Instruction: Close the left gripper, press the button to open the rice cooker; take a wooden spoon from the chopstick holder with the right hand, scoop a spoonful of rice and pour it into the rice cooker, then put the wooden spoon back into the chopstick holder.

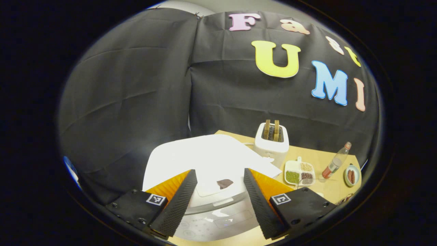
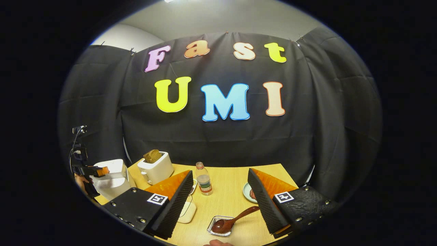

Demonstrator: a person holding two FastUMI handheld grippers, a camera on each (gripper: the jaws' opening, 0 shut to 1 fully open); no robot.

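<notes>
The white rice cooker (image 1: 211, 153) lies right below my left gripper (image 1: 220, 172), its lid down. A small brown button (image 1: 225, 183) on the lid's front edge sits between the open fingers, which touch nothing. In the right gripper view the cooker (image 2: 111, 177) stands at the far left, with the left gripper (image 2: 90, 171) and a hand in front of it. A dark wooden spoon (image 2: 227, 222) rests with its bowl in a small clear dish (image 2: 215, 231) on the table. My right gripper (image 2: 219, 172) hovers open above it, holding nothing.
A white toaster (image 1: 272, 140) with bread stands behind the cooker. A divided dish of beans (image 1: 299, 172), a bottle (image 2: 203, 182) and a small plate (image 2: 246, 192) stand on the wooden table (image 2: 232, 177). A fingertip (image 2: 216, 243) shows at the near edge.
</notes>
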